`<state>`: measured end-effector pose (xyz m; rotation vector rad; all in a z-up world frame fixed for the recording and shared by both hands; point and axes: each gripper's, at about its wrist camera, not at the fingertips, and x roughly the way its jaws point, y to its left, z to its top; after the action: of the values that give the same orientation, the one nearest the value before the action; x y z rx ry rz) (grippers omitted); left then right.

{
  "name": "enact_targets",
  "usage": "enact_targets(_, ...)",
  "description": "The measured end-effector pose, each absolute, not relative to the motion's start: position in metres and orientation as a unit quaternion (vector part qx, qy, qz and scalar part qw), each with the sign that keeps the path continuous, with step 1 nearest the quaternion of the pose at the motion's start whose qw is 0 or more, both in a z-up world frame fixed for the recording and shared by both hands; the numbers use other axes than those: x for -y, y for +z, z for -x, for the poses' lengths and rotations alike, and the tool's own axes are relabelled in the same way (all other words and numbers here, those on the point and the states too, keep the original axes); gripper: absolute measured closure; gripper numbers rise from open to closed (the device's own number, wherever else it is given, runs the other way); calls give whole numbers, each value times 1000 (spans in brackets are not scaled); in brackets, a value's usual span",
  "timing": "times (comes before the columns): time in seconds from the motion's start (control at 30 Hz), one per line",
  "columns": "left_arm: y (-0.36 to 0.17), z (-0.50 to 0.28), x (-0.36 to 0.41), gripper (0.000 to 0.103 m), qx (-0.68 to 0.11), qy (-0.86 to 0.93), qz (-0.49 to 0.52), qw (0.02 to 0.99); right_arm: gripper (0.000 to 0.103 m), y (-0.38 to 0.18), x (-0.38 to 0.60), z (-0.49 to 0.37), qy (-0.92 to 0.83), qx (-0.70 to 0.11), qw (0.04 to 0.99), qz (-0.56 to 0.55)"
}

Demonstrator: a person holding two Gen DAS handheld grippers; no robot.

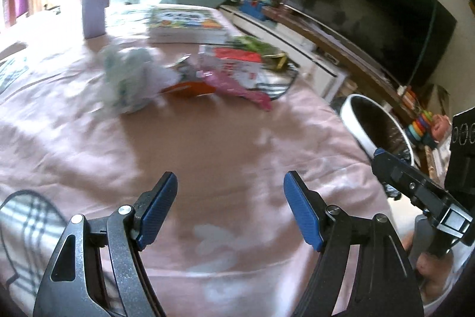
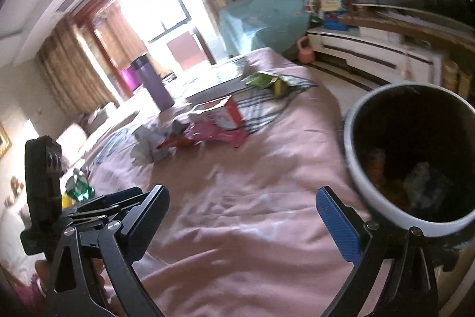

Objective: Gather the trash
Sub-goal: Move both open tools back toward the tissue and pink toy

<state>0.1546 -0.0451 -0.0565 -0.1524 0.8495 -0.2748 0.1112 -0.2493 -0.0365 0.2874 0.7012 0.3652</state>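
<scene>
Trash [image 1: 190, 73] lies heaped far across my pink bed [image 1: 207, 144], so both tools point that way from the near edge. Biggest in the heap is a crumpled pale bag [image 1: 127, 79] on its left, then a red-and-white carton [image 2: 218, 115], a pink wrapper [image 1: 237, 88] and an orange scrap [image 1: 190, 88] beside it; green packets [image 2: 264, 80] sit farther off, near some books [image 1: 184, 23] (not trash, I think). My bin [image 2: 409, 156] stands at the right edge of the bed, already holding a few bits, handy for quick drops. My left gripper [image 1: 230, 207] and right gripper [image 2: 243, 216] are both spread wide and carrying nothing, ready for the next piece.
</scene>
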Motion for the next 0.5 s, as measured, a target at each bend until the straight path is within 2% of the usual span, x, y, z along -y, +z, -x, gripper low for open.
enact_targets(0.5,-62,-166,-12,27,-419,-69,100,900,3,-44,184,-148,209,-372,903,-53)
